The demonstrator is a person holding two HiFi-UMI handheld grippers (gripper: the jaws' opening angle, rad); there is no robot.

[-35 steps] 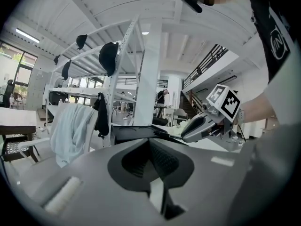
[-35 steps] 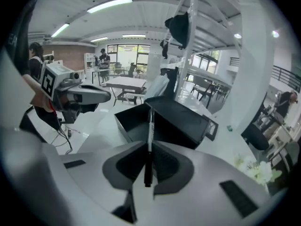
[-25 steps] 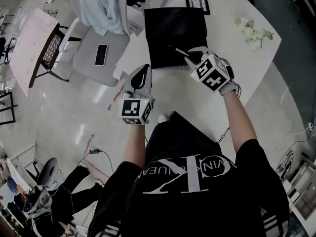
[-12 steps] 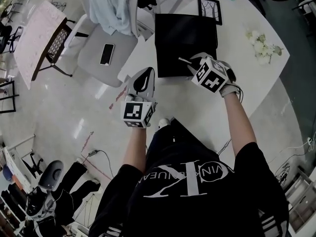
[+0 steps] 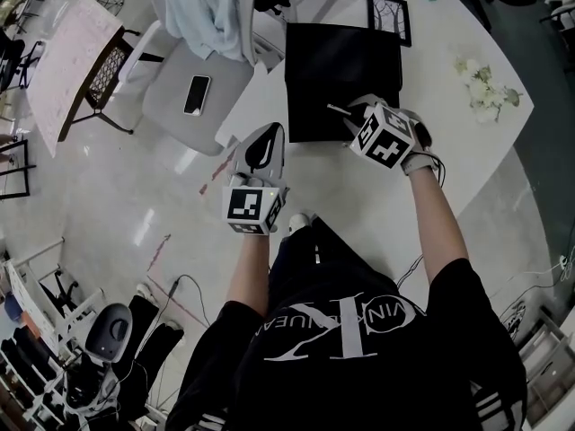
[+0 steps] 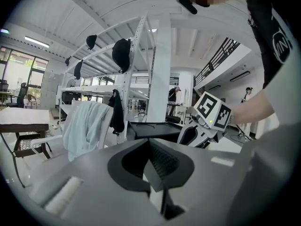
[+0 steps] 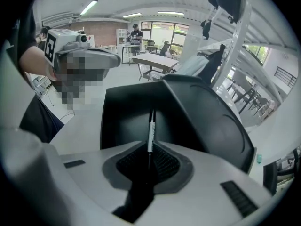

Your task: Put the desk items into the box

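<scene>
A black open box [image 5: 341,65] [image 7: 127,117] lies on the white table [image 5: 377,196], its lid [image 7: 207,121] raised at the far side. My right gripper [image 5: 352,119] [image 7: 149,157] hovers at the box's near edge, shut on a thin pen [image 5: 335,109] [image 7: 150,131] that points over the box. My left gripper [image 5: 258,151] [image 6: 151,166] hangs off the table's left edge, shut with nothing between its jaws. In the left gripper view the right gripper [image 6: 207,121] and the box [image 6: 155,128] show ahead.
A framed picture [image 5: 389,16] and a spray of white flowers [image 5: 485,86] lie on the table beyond and right of the box. A chair [image 5: 189,88] with a phone [image 5: 196,95] on its seat and a pale cloth [image 5: 202,12] on its back stands left.
The view has shifted slightly; both grippers keep nearly the same places, with the pen still held at the box's near edge.
</scene>
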